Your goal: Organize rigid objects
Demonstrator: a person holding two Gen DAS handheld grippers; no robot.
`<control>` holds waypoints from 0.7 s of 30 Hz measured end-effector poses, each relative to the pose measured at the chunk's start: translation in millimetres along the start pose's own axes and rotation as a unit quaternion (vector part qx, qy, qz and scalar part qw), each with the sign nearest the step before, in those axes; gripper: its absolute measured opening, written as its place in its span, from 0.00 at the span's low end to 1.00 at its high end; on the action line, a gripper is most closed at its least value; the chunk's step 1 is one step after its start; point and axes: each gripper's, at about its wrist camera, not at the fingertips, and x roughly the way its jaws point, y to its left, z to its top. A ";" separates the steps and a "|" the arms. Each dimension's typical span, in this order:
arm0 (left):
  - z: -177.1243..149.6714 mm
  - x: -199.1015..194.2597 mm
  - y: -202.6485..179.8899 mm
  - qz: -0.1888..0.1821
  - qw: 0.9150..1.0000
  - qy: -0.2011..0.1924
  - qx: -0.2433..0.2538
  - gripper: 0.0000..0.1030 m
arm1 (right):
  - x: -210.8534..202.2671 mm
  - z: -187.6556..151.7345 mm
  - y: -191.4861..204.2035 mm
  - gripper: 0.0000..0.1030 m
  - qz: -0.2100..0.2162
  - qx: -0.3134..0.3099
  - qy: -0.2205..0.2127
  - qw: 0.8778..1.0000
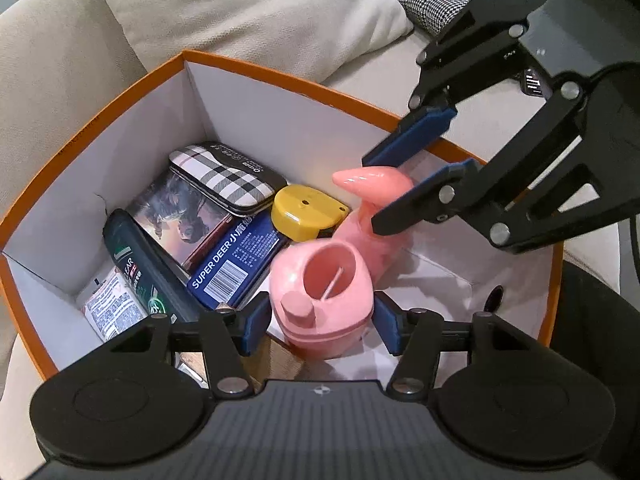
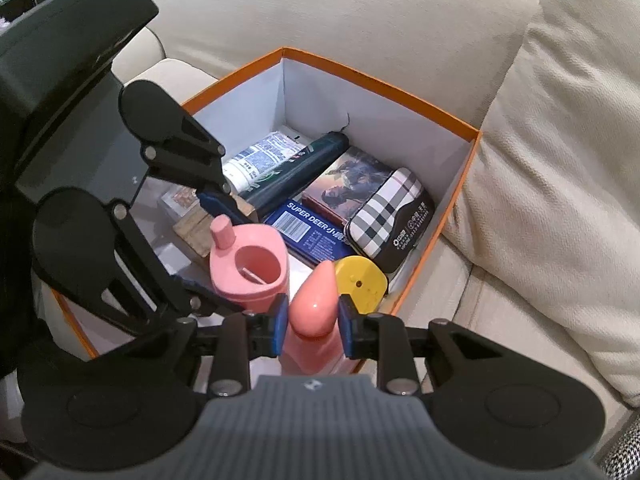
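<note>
The job in hand looks like settling the two pink pieces into the orange box (image 1: pixel 120 92) on the sofa (image 2: pixel 540 160), and it will go best if each is lowered until it rests on the box floor before the grip is let go, clear of the items already packed.

On the left, the left gripper (image 1: pixel 316 326) stands wide, its blue pads on either side of the pink cup-shaped container (image 1: pixel 320 300) with a sliver of gap, so it seems released rather than squeezed. The container sits upright near the box's near wall, just right of the blue Super Deer box (image 1: pixel 232 264).

On the right, the right gripper (image 2: pixel 313 330) is narrowly set, pads pressed on the pink cone-tipped piece (image 2: pixel 314 300), which it holds over the box's near right corner, beside the yellow case (image 2: pixel 362 276).
</note>
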 end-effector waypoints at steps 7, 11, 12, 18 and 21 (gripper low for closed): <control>-0.5 -23.7 0.1 0.007 0.999 -0.025 -0.023 0.75 | -15.7 3.0 9.6 0.48 -0.016 -0.008 -0.008 1.000; -5.8 -49.7 -2.5 0.020 0.998 -0.050 -0.025 0.75 | -29.3 3.3 17.0 0.48 -0.024 -0.002 -0.021 1.000; -9.2 -59.2 -2.6 0.026 0.997 -0.060 -0.028 0.76 | -33.5 3.6 18.8 0.49 -0.025 0.002 -0.025 0.999; -27.6 -117.7 0.5 0.074 0.987 -0.125 -0.075 0.76 | -62.1 7.7 36.3 0.56 -0.038 0.039 -0.058 0.997; -42.1 -152.2 -0.2 0.104 0.974 -0.170 -0.109 0.80 | -78.2 11.2 51.8 0.57 -0.050 0.062 -0.079 0.994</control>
